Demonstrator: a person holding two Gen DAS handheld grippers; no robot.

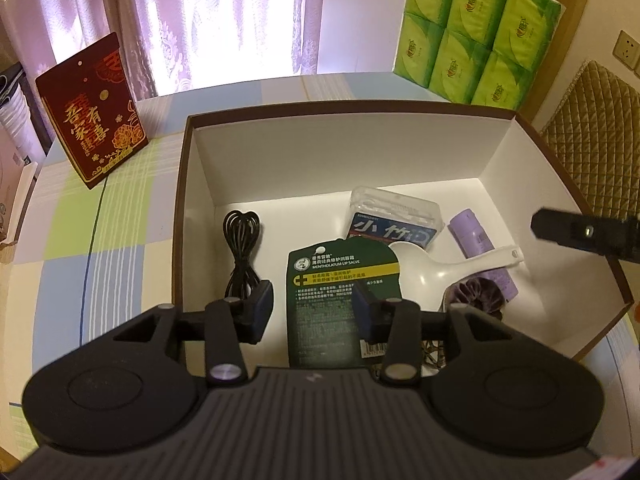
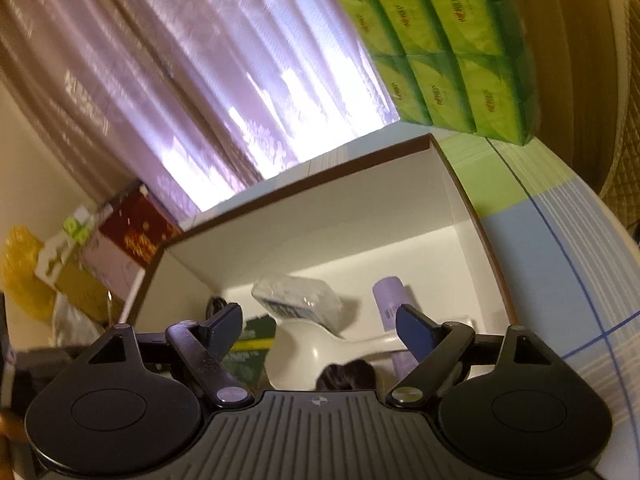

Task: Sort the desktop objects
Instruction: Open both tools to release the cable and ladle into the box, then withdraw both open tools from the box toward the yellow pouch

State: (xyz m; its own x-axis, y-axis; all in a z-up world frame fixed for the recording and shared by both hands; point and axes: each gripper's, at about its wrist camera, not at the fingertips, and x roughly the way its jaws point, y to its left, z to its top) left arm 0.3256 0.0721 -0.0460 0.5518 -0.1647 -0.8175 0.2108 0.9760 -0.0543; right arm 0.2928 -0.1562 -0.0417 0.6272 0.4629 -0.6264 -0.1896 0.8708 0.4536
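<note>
Over the near edge of the open box [image 1: 200, 168], the left hand-held gripper [image 1: 316, 312] points down into it. Its jaws are partly spread, one on each side of the dark green lip salve card [image 1: 340, 280], and the pads do not seem to press on it. The card lies on the white floor of the box. Just left of it is a tied-up black cable [image 1: 240, 248].

The right hand-held gripper [image 2: 320, 330] hangs above the same box with its jaws spread wide and nothing between them. In the left view, one of its black fingers [image 1: 560, 230] pokes in from the right side.

Right of the card lies a white spoon [image 1: 424, 276], its handle resting across a purple tube [image 1: 484, 248]. A dark purple scrunchie [image 1: 476, 296] sits by the bowl of the spoon. A little farther back is a clear plastic case with a blue label [image 1: 396, 216].

The box stands on the desk [image 1: 100, 232], which has a checked cloth of green, blue and cream. Past the box, to the left, a red card with gold writing [image 1: 92, 108] stands up. To the right, at the back, is a green pack of tissues [image 1: 476, 36]. Behind it all hang pale purple curtains [image 1: 180, 20] with bright light coming through.
</note>
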